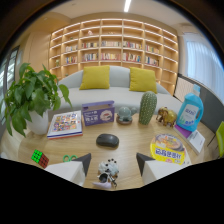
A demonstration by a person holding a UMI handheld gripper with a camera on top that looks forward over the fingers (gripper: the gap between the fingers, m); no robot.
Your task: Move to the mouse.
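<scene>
Light wooden table (132, 152) under me, leafy green plant in white pot (31, 102) far left, blue detergent bottle (190, 113) far right. Dark grey oval mouse (107, 140) just ahead of my fingers, centred. My tongs (114, 162) wide open, holding nothing.

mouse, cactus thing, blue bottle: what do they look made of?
Mouse: dark, smooth, matte shell, probably plastic; it lies just ahead of the open gripper.
Cactus: green, ribbed and dotted body with an even surface; looks like a ceramic or resin ornament, cannot tell which.
Blue bottle: translucent blue body, white cap, printed label; likely plastic.
</scene>
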